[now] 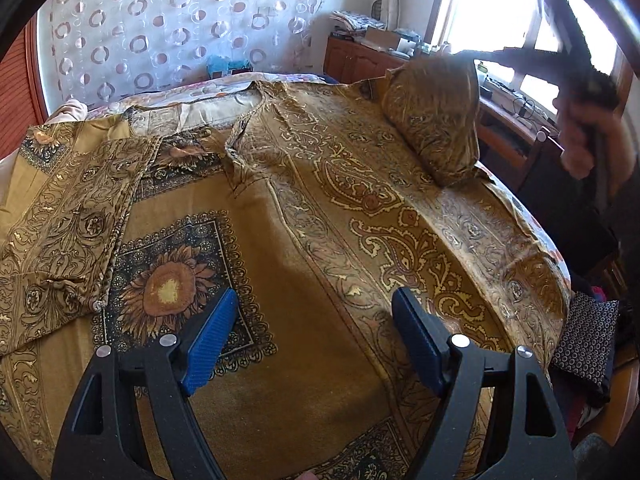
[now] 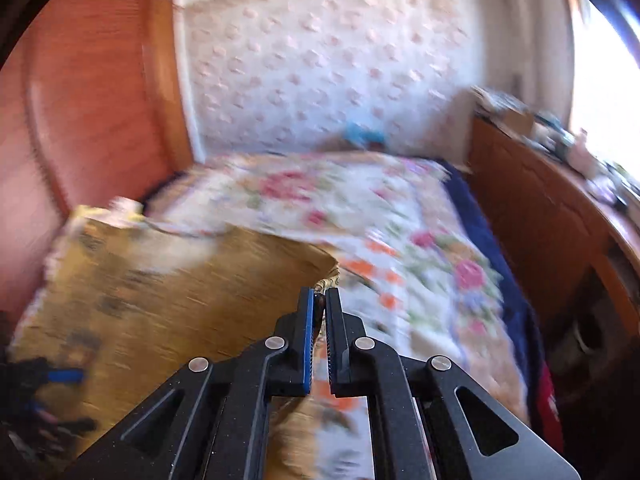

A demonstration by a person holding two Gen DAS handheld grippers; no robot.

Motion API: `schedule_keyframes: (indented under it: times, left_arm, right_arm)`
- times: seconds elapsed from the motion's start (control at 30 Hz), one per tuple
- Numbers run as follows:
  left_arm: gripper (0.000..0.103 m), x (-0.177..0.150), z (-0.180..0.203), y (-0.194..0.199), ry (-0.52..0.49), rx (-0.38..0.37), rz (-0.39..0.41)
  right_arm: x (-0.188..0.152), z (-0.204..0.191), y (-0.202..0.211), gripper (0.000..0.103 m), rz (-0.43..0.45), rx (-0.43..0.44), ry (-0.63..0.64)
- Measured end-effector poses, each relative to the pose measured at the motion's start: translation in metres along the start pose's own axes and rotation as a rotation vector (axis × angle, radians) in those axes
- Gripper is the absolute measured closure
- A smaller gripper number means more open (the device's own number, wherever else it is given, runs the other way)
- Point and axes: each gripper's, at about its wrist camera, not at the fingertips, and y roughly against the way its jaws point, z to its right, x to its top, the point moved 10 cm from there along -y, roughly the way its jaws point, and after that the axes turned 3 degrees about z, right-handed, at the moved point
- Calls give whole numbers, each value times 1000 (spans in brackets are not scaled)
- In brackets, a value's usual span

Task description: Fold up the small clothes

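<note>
A mustard-gold patterned garment (image 1: 280, 208) with sunflower squares and paisley bands lies spread flat on the bed. Its left sleeve (image 1: 64, 216) is folded inward over the body. My left gripper (image 1: 314, 308) is open and empty, hovering above the lower middle of the garment. My right gripper (image 2: 319, 300) is shut on the garment's right sleeve (image 2: 316, 280) and holds it lifted above the bed; in the left wrist view that raised sleeve (image 1: 436, 120) hangs as a bunched flap at the upper right. The right wrist view is motion-blurred.
The garment lies on a floral bedsheet (image 2: 380, 216) with a dark blue edge. A wooden headboard (image 2: 80, 80) stands at the left. A wooden cabinet (image 1: 360, 60) with clutter sits under the window. A dark dotted cloth (image 1: 584, 344) lies at the bed's right.
</note>
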Motion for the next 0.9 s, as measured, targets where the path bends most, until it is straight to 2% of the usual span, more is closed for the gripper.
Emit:
schedule_keyframes:
  times: [0.07, 0.13, 0.17, 0.2, 0.27, 0.43, 0.57, 0.73, 0.9]
  left_arm:
    - [23, 1, 0, 2, 5, -1, 5]
    - [23, 2, 0, 6, 5, -6, 15]
    - [23, 3, 0, 8, 4, -5, 20]
    - [23, 4, -1, 11, 5, -4, 27]
    - [23, 7, -2, 15, 5, -4, 36]
    - [23, 10, -6, 22, 2, 3, 53]
    - [23, 9, -13, 24, 2, 14, 54]
    - [23, 10, -33, 29, 18, 40, 60]
    - [23, 9, -60, 38, 37, 72, 73]
  right_arm:
    - [11, -27, 7, 98, 14, 67, 27]
    - [17, -53, 8, 90, 15, 145, 42]
    - [19, -60, 7, 75, 17, 163, 51]
    - [20, -64, 5, 55, 22, 156, 63]
    - [20, -67, -1, 43, 30, 137, 81]
    - [5, -61, -10, 43, -1, 83, 97]
    - [-18, -50, -23, 43, -102, 29, 100]
    - [-70, -27, -53, 43, -255, -24, 28]
    - [-92, -25, -68, 43, -319, -36, 19]
